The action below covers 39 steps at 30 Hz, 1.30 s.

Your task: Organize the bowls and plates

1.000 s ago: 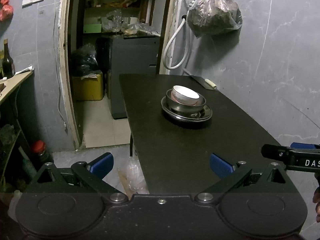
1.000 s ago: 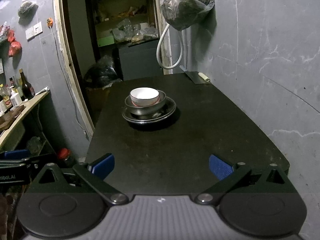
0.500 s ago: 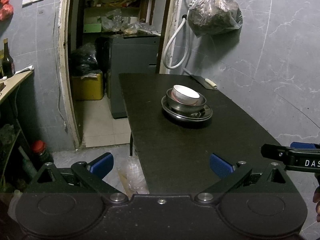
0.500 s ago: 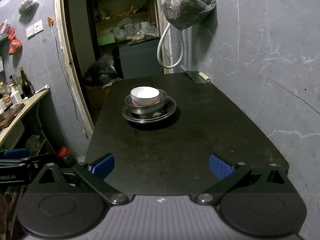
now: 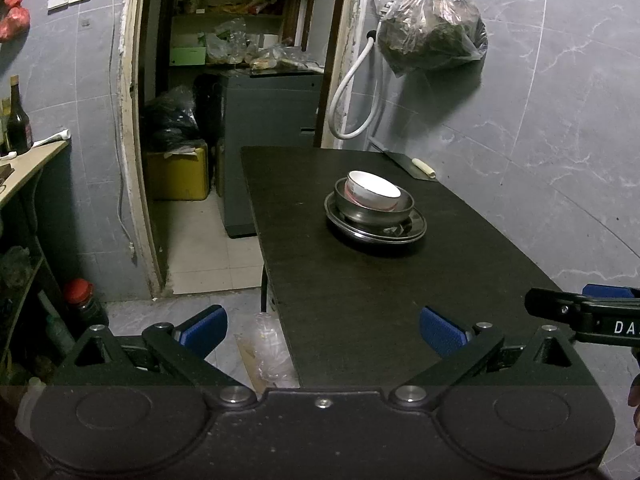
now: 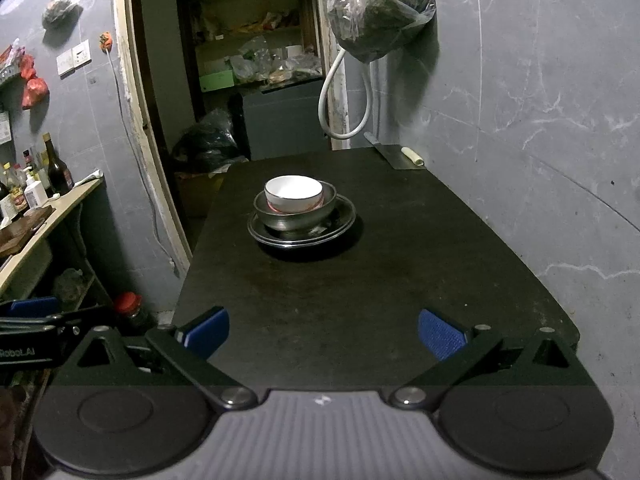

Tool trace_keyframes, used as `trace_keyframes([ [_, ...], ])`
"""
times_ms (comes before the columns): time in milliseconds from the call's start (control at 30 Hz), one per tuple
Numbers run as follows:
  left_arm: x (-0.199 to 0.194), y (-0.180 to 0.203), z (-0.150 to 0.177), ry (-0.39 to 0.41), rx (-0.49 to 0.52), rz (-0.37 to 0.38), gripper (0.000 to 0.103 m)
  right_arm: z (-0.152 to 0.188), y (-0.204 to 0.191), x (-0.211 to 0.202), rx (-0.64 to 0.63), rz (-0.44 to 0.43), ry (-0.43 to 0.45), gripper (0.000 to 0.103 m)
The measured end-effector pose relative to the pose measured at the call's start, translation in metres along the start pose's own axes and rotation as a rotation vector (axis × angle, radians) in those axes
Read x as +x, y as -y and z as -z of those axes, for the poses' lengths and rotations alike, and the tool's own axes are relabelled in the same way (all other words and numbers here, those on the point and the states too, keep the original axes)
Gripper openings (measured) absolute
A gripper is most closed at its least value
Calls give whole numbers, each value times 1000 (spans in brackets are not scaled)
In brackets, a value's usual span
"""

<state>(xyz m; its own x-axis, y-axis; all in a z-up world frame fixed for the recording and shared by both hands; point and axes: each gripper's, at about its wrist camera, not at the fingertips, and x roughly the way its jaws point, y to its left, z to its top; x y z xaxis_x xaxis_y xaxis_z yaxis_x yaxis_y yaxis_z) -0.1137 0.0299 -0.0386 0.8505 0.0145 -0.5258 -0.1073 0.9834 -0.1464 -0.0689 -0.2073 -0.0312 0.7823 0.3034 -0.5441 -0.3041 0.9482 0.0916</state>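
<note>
A white bowl (image 5: 374, 192) sits inside a steel bowl (image 5: 376, 211), which stands on a steel plate (image 5: 414, 231) on the black table (image 5: 360, 304). The same stack shows in the right wrist view: white bowl (image 6: 293, 195), steel bowl (image 6: 300, 218), plate (image 6: 344, 220). My left gripper (image 5: 322, 330) is open and empty at the table's near left corner. My right gripper (image 6: 323, 332) is open and empty over the table's near edge. Both are well short of the stack.
A cleaver (image 5: 404, 162) lies at the table's far right corner by the wall. A doorway (image 5: 224, 120) with cluttered shelves is behind. A side shelf with bottles (image 6: 44, 176) stands left. A bag (image 5: 432, 36) hangs on the wall.
Almost nothing: both views have shifted very slightly, and the stack and grippers keep their places.
</note>
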Motion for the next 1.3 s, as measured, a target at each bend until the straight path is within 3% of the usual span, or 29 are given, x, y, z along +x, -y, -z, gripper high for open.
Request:
trace_keyframes([
  [1300, -1, 3, 0, -2, 9, 0, 102, 3, 8, 0, 18, -3, 5, 103],
])
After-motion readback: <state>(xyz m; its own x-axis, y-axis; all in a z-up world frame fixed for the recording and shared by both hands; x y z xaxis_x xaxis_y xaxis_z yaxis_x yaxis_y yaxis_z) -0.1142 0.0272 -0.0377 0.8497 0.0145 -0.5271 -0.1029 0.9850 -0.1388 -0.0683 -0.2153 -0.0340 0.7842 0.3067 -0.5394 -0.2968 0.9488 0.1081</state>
